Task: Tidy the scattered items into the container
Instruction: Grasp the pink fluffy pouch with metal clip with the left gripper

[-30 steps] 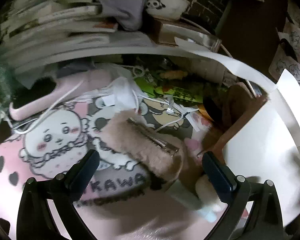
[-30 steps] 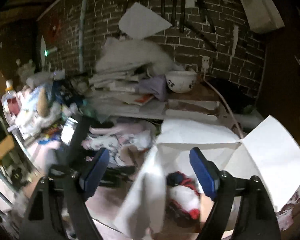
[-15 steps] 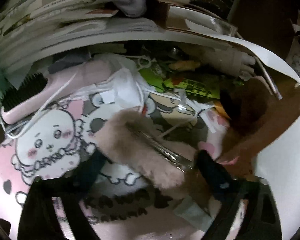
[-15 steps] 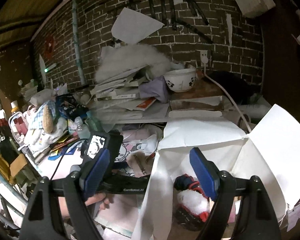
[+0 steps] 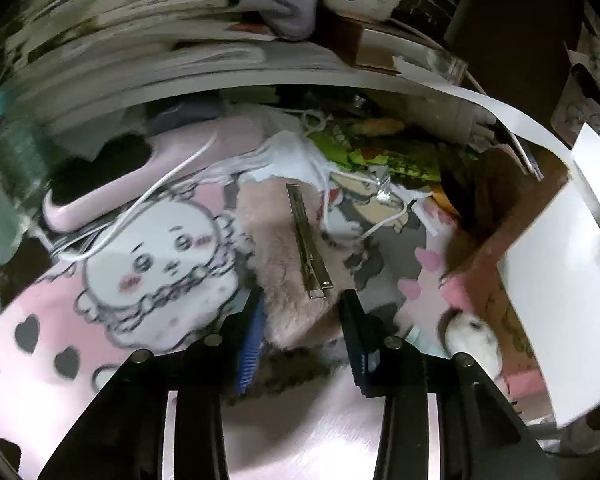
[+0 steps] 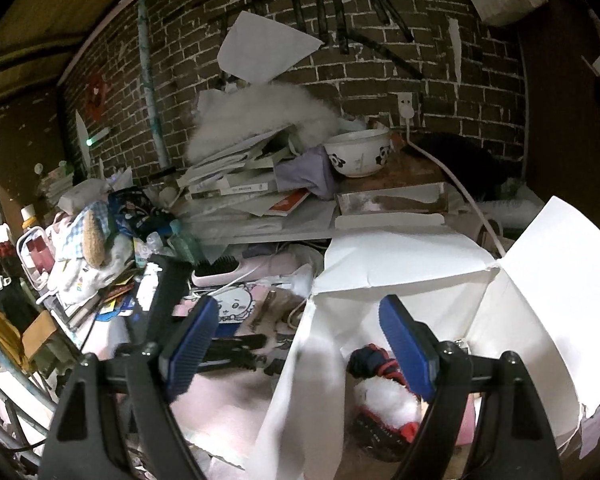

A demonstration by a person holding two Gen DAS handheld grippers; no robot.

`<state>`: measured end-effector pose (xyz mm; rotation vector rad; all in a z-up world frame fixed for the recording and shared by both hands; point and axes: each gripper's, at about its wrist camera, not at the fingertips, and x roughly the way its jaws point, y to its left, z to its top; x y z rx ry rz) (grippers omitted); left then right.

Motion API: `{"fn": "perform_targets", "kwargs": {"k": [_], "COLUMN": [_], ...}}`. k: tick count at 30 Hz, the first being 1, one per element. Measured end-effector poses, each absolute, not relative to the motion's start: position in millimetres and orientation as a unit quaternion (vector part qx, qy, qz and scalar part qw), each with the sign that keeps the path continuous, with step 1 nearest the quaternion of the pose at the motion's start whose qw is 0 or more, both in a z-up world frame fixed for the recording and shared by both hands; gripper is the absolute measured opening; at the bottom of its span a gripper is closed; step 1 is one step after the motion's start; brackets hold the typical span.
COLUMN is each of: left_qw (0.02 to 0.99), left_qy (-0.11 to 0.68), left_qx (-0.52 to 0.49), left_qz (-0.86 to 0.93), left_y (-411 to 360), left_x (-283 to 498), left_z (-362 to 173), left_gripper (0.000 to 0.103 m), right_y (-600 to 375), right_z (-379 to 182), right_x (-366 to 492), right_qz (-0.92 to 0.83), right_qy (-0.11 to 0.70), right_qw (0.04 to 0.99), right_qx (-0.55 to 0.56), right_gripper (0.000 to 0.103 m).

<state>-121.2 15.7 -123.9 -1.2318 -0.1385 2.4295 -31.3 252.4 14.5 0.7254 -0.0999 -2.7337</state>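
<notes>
Furry hair clip (image 5: 296,248) lies on the cartoon mat (image 5: 148,264), near end between the closing jaws of the left gripper (image 5: 302,316). Hairbrush (image 5: 140,184) left and behind it. Open box (image 6: 412,264) right of the mat; plush toy (image 6: 384,400) inside. Shelf (image 6: 276,236) behind, bearing the panda bowl (image 6: 358,152) and stacked books (image 6: 236,184).

1. Pale pinkish-beige fur on the fluffy hair clip (image 5: 296,280) between the left gripper (image 5: 302,312) pads, with a silver metal bar along its top.
2. Blue ribbed pads (image 5: 251,344) on black arms.
3. Pink mat (image 5: 100,320) beneath, printed with a white cartoon creature and dark grey hearts.
4. Light pink hairbrush (image 5: 140,184) ahead to the left, black bristles.
5. White box (image 6: 520,300) ahead of the right gripper (image 6: 300,344); inside, a white, red and dark navy plush (image 6: 384,396), possibly a toy.
6. White bowl (image 6: 358,154) with black panda faces, far ahead.
</notes>
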Motion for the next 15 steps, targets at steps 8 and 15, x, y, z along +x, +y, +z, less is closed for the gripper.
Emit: {"fn": "perform_targets", "kwargs": {"k": [8,15], "left_qw": [0.179,0.132], "left_qy": [-0.079,-0.040], "left_qx": [-0.417,-0.421], "left_qz": [0.888,0.896], "left_y": [14,35], "left_x": [-121,-133], "left_z": [-117,-123], "left_gripper": [0.087,0.087], "right_y": [247,246], "right_z": [10,9], "right_x": [-35,-36], "right_qz": [-0.950,-0.950], "right_qy": [-0.041,-0.043], "right_qw": [0.165,0.166], "right_qx": [0.261,0.261], "right_gripper": [0.081,0.081]}}
